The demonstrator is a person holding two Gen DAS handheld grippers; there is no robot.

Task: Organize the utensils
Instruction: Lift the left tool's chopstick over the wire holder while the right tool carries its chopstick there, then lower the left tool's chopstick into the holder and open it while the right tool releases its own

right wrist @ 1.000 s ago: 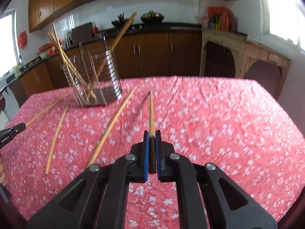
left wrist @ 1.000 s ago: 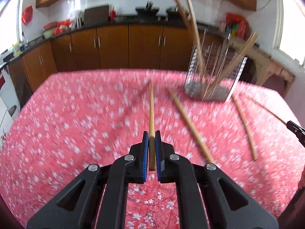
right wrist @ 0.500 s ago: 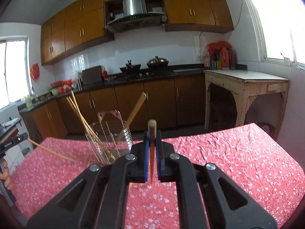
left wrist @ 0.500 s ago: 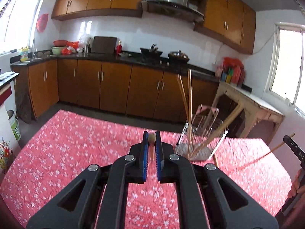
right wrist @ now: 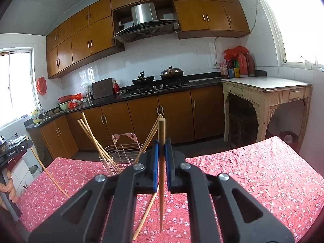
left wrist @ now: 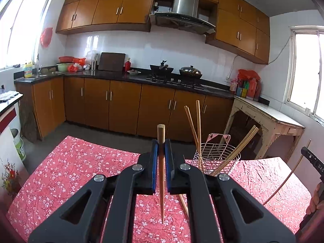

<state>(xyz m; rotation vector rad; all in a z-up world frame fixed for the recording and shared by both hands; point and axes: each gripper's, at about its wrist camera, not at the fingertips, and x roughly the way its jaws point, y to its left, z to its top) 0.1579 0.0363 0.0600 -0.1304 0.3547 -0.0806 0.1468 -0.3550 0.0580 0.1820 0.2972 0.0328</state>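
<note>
Kitchen, two wrist cams, table w/ red floral cloth. My left gripper, center of the left-wrist frame, has its blue pads pressed together on a wooden chopstick. The stick stands nearly upright in the picture, blunt end poking above the jaws, thin tip hanging low over the cloth at bottom center. I see no contact btwn tip and cloth.

My right gripper reads the same in the right-wrist frame: pads pinching a second chopstick, blunt end up, point down near the bottom center of the frame.

The wire utensil basket sits on the table right of center in the left-wrist view, just beyond the gripper body. Four chopsticks lean in it, two slanting up-left, two up-right. In the right-wrist view the same basket is left of center, partly behind the gripper.

One loose chopstick lies on the cloth at lower center of the right-wrist frame, partly hidden by the gripper. In the left-wrist frame a short piece of it shows btwn the gripper arms.

Far right edge of the left-wrist frame: the other gripper's black tip w/ its stick, plus the person's fingers. Far left edge of the right-wrist frame: same in mirror, a hand around a handle.

Background: brown cabinets, range hood, stove w/ two pans, a pale side table at right.
</note>
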